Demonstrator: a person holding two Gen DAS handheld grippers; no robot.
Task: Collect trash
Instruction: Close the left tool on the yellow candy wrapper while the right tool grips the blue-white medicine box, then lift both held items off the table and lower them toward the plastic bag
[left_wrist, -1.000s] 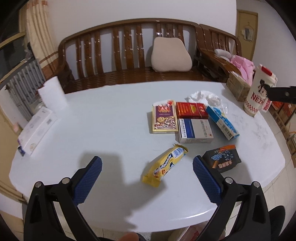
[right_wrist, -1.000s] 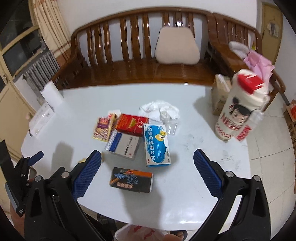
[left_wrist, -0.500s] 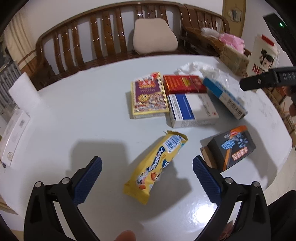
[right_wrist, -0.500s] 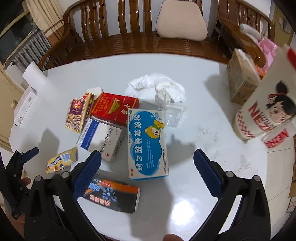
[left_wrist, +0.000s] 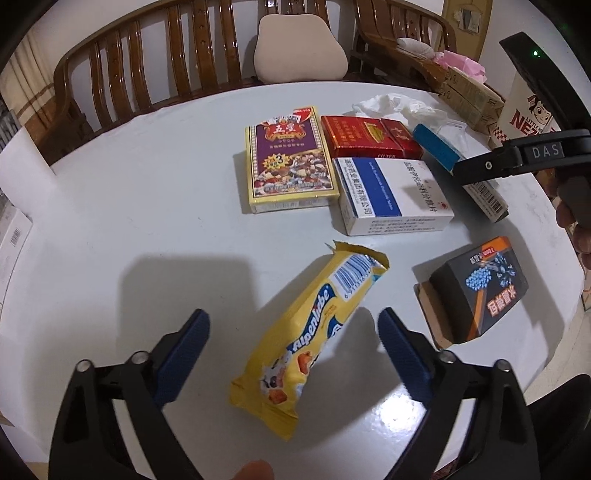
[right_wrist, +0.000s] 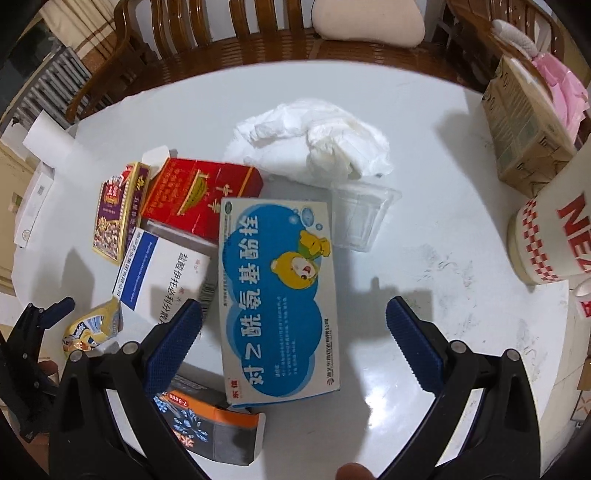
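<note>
1. Left gripper (left_wrist: 293, 341) open, holding nothing; the yellow candy wrapper (left_wrist: 306, 332) lies flat on the tabletop (left_wrist: 129, 206), its lower half between the two fingers, no contact visible.
2. Wrapper long axis runs diagonally: sealed end near and left, torn end far and right, so it sits skewed to the jaw line. Judgement: a small wrist twist or a drop straight down would let the fingers close across the narrow width.
3. Left gripper is the nearer one to the wrapper; in the right wrist view the wrapper (right_wrist: 94, 326) shows only at far left, beside the white-and-blue box (right_wrist: 162, 269).
4. Right gripper (right_wrist: 293, 332) also spread wide, empty, hovering over the blue bear box (right_wrist: 277, 295), whose long axis runs roughly along the fingers, away from the camera. The box rests partly on its neighbours.
5. Around the wrapper: black-and-orange box (left_wrist: 480, 291) near on the right, clear of the right finger; purple card box (left_wrist: 288, 158) and red cigarette box (left_wrist: 369, 136) farther back, well apart.
6. Beyond: crumpled tissue (right_wrist: 314, 140), clear plastic cup (right_wrist: 360, 216).
7. Nothing blocks the left grasp. Risk, as a judgement: thin foil may slide or crumple flat on the slick tabletop.
</note>
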